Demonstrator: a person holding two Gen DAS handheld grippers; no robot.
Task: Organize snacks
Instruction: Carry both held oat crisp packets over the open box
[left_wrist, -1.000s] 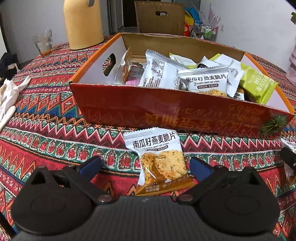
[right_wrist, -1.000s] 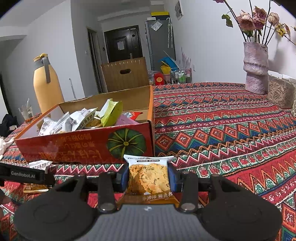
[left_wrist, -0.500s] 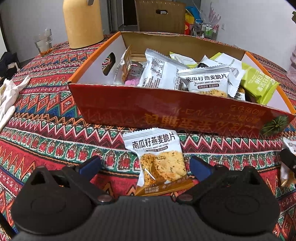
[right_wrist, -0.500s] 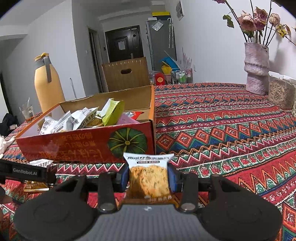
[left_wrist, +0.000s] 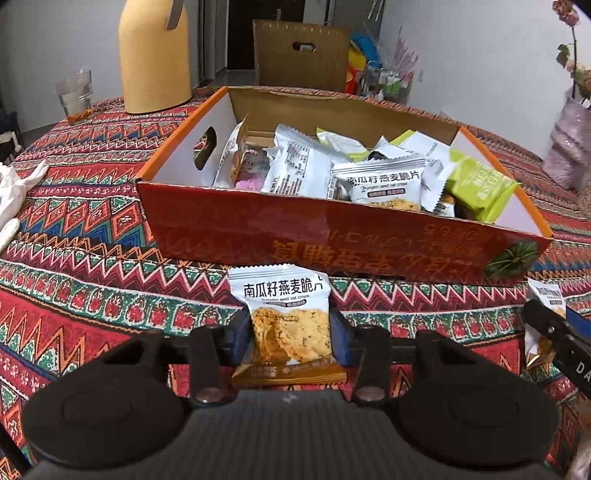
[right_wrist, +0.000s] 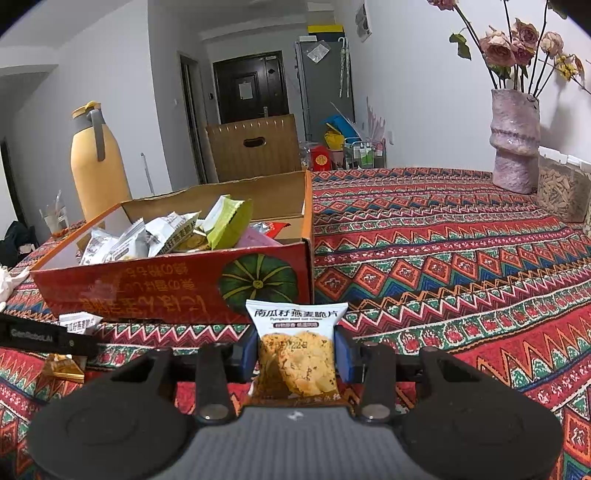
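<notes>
An open orange snack box (left_wrist: 332, 236) holds several wrapped snacks, and its pumpkin-printed front wall (right_wrist: 177, 284) also faces the right wrist view. My left gripper (left_wrist: 290, 334) is shut on a white-and-orange oat crisp packet (left_wrist: 284, 317) just in front of the box, low over the tablecloth. My right gripper (right_wrist: 295, 356) is shut on a second oat crisp packet (right_wrist: 297, 350), held upright near the box's right front corner. That gripper and its packet (left_wrist: 546, 295) show at the right edge of the left wrist view.
A yellow thermos (left_wrist: 155, 55) and a glass (left_wrist: 75, 96) stand behind the box on the left. A pink vase of flowers (right_wrist: 515, 140) and a clear container (right_wrist: 561, 188) stand at the far right. White cloth (left_wrist: 14, 192) lies at the left edge.
My left gripper has closed on the oat crisp packet that lay between its open fingers. My right gripper has kept its packet and lifted it slightly.
</notes>
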